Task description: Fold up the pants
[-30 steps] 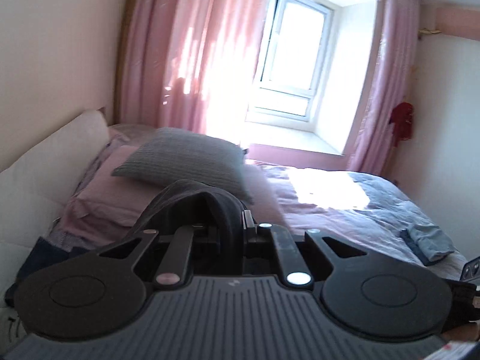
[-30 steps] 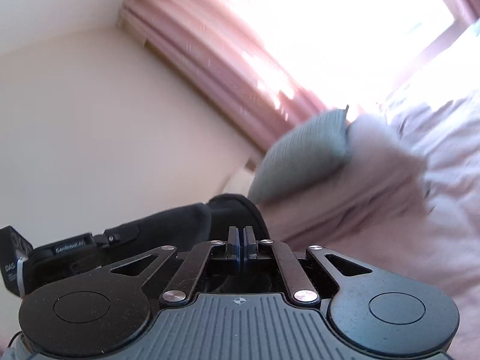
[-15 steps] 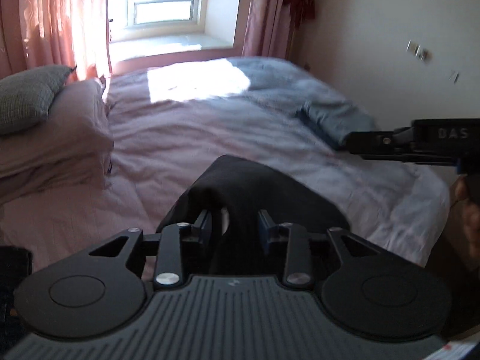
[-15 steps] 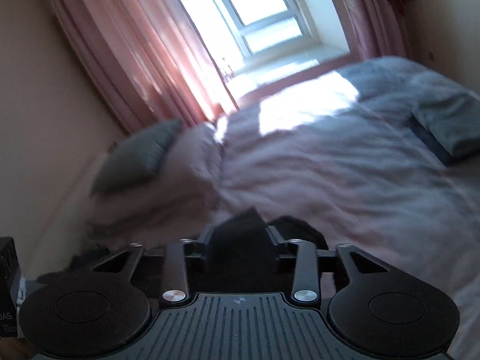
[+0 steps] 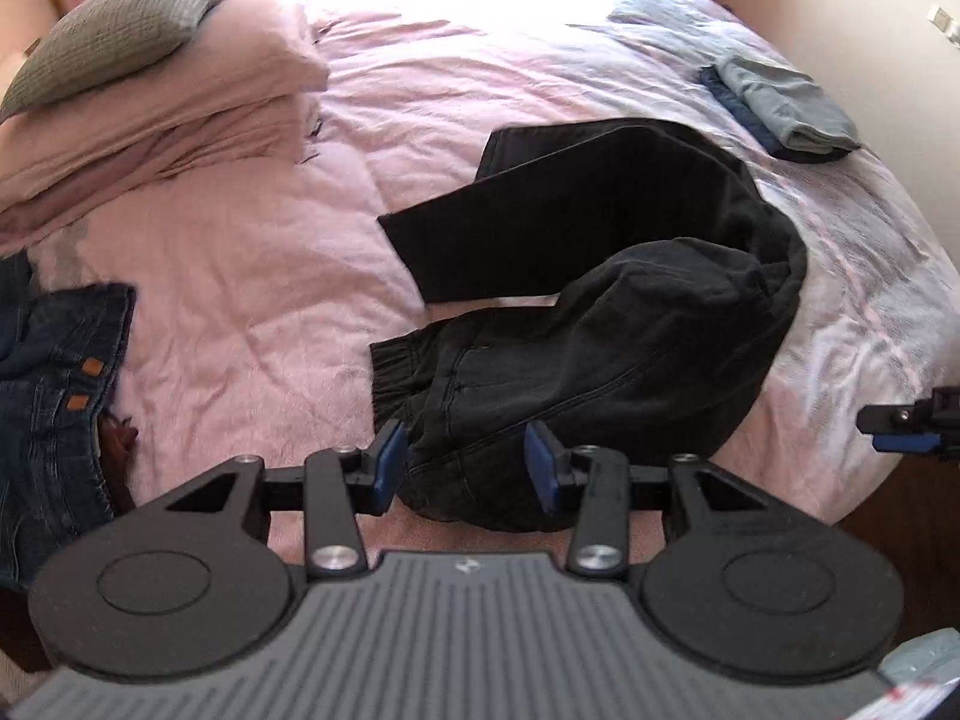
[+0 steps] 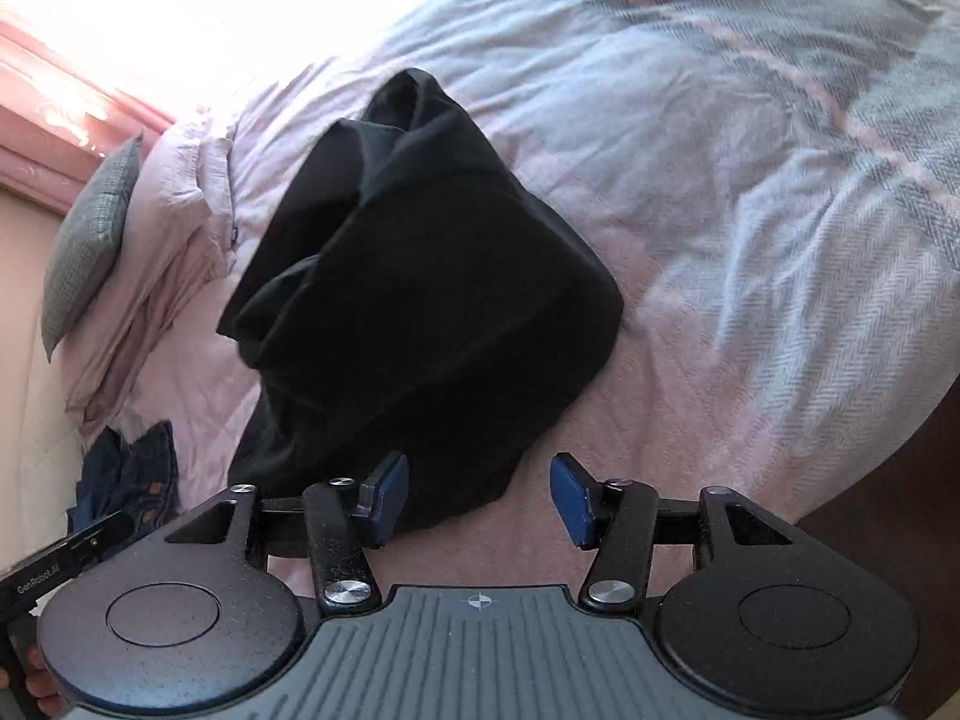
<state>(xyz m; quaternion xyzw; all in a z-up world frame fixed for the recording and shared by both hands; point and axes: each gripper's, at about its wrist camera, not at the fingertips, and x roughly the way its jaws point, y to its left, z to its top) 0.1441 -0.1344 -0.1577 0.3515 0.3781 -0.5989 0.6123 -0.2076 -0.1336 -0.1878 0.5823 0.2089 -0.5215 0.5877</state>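
Both cameras pointed at the window and curtains a second ago; now they look down on the bed (image 5: 240, 252), and the black pants (image 5: 600, 324) that were carried up near the lenses lie on the pink cover. The left gripper (image 5: 465, 468) has just been opening its fingers; they stand apart, with the near edge of the pants between the blue pads but not pressed. The right gripper (image 6: 477, 498) also has its fingers wide apart after opening. Only the left pad is beside the cloth, so it holds nothing.

The pants (image 6: 420, 288) rest near the front edge of the bed in a loose heap: the elastic waistband is toward the left gripper, and one leg bends back across the other farther away. I judge that the folding is only at its beginning, because the pants are put down but not yet spread flat, and no clean fold is visible.

Both grippers point steeply down over the near part of the garment. Farther away lie blue jeans (image 5: 54, 396) at the left, folded clothes (image 5: 780, 114) at the far right, and a grey pillow (image 5: 120, 30).
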